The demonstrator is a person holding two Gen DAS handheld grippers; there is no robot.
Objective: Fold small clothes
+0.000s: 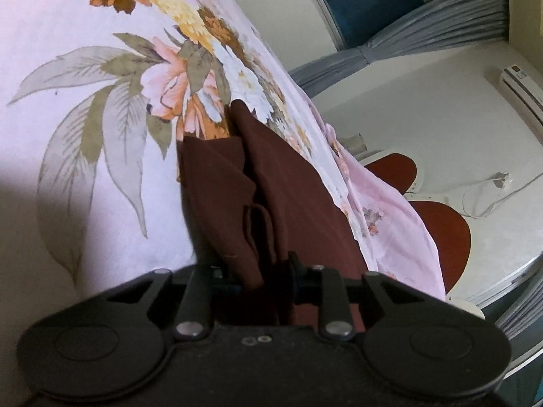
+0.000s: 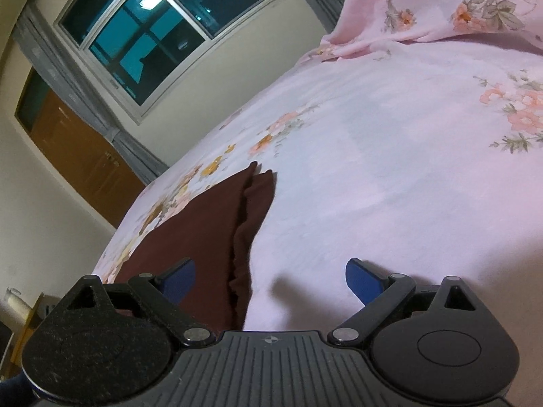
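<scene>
A small dark maroon garment (image 1: 271, 183) lies bunched in loose folds on a pink floral bedsheet (image 1: 85, 78). My left gripper (image 1: 259, 271) is shut on the near edge of the garment, with cloth pinched between its fingers. In the right wrist view the same garment (image 2: 203, 224) lies partly folded on the sheet (image 2: 390, 169), its ruffled edge running toward me. My right gripper (image 2: 271, 278) is open and empty, its blue pads (image 2: 361, 279) spread wide just above the sheet, with the left pad over the garment's near edge.
The bed's edge drops off to the right in the left wrist view, where a red-brown chair (image 1: 441, 230) stands on the floor. A pink floral pillow (image 2: 441, 3) lies at the bed's far end. A window (image 2: 163, 34) and a wooden door (image 2: 81, 166) lie beyond.
</scene>
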